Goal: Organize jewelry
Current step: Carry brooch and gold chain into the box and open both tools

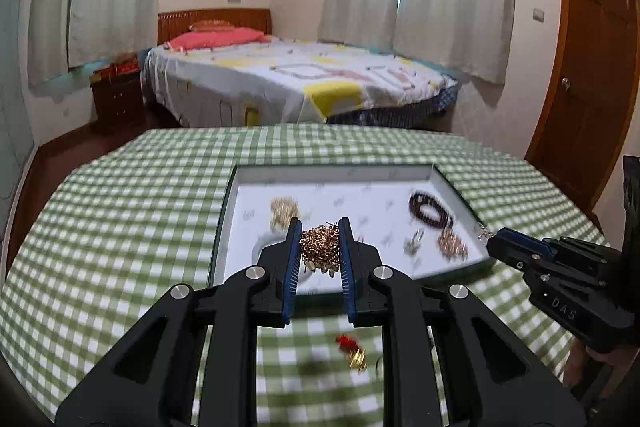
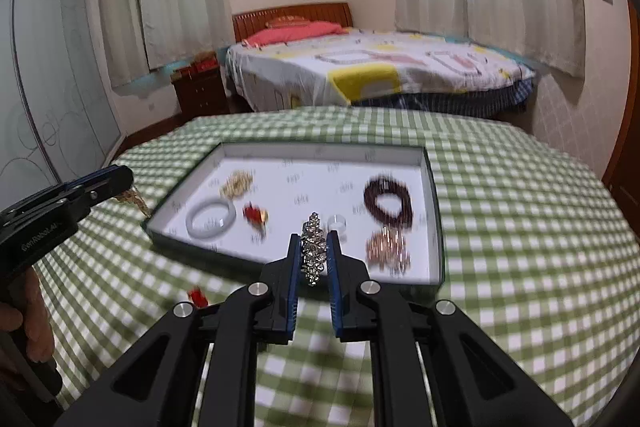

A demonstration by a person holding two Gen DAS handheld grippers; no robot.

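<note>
My left gripper (image 1: pixel 320 231) is shut on a bunched gold chain (image 1: pixel 320 249), held over the near edge of the white tray (image 1: pixel 336 173). My right gripper (image 2: pixel 314 241) is shut on a silver rhinestone bracelet (image 2: pixel 313 251) above the tray's (image 2: pixel 320 149) near edge. In the tray lie a dark bead bracelet (image 2: pixel 387 202), a rose-gold chain (image 2: pixel 388 251), a jade bangle (image 2: pixel 211 218), a red-and-gold piece (image 2: pixel 255 214), a gold chain (image 2: pixel 237 184) and a clear ring (image 2: pixel 337 221). A red-and-gold earring (image 1: pixel 352 349) lies on the cloth in front of the tray.
The table carries a green checked cloth (image 1: pixel 132 211). A bed (image 1: pixel 296 79), a nightstand (image 1: pixel 118 99) and a wooden door (image 1: pixel 588 75) stand beyond it. The right gripper shows in the left wrist view (image 1: pixel 494 247), at the tray's right corner.
</note>
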